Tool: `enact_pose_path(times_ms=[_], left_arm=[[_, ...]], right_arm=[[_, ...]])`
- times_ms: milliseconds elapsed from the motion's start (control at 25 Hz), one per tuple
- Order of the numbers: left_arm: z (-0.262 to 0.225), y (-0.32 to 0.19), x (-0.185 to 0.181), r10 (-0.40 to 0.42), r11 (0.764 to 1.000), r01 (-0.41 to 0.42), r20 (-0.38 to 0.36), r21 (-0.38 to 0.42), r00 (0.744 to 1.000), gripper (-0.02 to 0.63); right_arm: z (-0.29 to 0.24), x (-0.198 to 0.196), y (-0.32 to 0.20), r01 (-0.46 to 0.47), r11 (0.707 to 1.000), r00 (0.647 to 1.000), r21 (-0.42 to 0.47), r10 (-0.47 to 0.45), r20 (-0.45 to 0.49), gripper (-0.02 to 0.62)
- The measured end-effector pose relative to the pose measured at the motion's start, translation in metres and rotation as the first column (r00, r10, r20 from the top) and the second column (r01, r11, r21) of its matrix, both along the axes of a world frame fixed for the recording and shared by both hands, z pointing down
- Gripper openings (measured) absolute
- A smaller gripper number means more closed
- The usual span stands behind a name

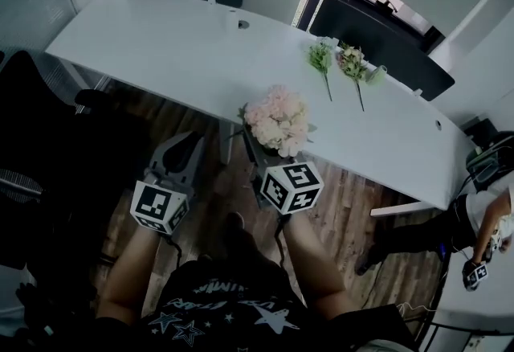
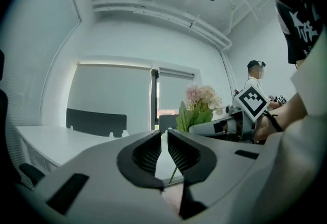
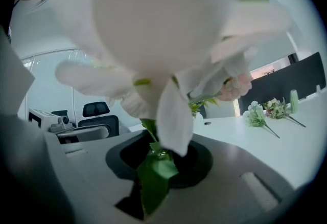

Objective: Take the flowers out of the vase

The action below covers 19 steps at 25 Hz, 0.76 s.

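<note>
We find the right gripper (image 3: 159, 155) closed on the stem of a pink-and-white flower bunch (image 1: 277, 119). The stem and a green leaf are pinched between the jaws, and the blooms stand directly above and ahead of them, filling most of the right gripper view. The grip is low on the stem, which we judge keeps the heads from being crushed and the bunch upright in carriage.

The left gripper (image 2: 162, 136) holds nothing. Its jaws are drawn almost together, with only a thin slit through which the worktop (image 1: 177, 45) shows. It sits to the left of the right jaws and level with them, apart from the bunch, evidently not needed for this stem.

Well beyond the right jaws and to their right, two loose flowers (image 1: 321, 59) (image 1: 352, 63) lie flat on the worktop, side by side with stems pointing towards us. A small green vessel (image 3: 294, 100), which we take to be the vase, stands just past them.

We judge the bunch to be clear of the vase and bound for the same laying spot. Both grippers are short of the worktop's near edge, over the wooden floor (image 1: 345, 198).
</note>
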State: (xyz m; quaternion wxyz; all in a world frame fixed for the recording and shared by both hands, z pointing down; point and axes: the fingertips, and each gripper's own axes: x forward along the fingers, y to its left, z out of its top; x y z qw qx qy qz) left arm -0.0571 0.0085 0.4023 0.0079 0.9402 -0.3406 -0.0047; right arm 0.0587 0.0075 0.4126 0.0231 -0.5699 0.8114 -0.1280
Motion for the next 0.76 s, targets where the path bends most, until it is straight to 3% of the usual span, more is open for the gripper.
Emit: enact_pose_path(times_ms=[320, 760], left_arm=[[0.008, 0.061, -0.029, 0.031, 0.999, -0.031, -0.010, -0.019, 0.999, 0.043], [0.001, 0.094, -0.034, 0.084, 0.996, -0.084, -0.029, -0.001, 0.996, 0.043]], right_arm=[[0.007, -0.034, 0.072, -0.006, 0.999, 0.999, -0.035, 0.004, -0.045, 0.084], [0.004, -0.039, 0.112, -0.058, 0.998, 0.997, -0.028, 0.056, -0.057, 0.084]])
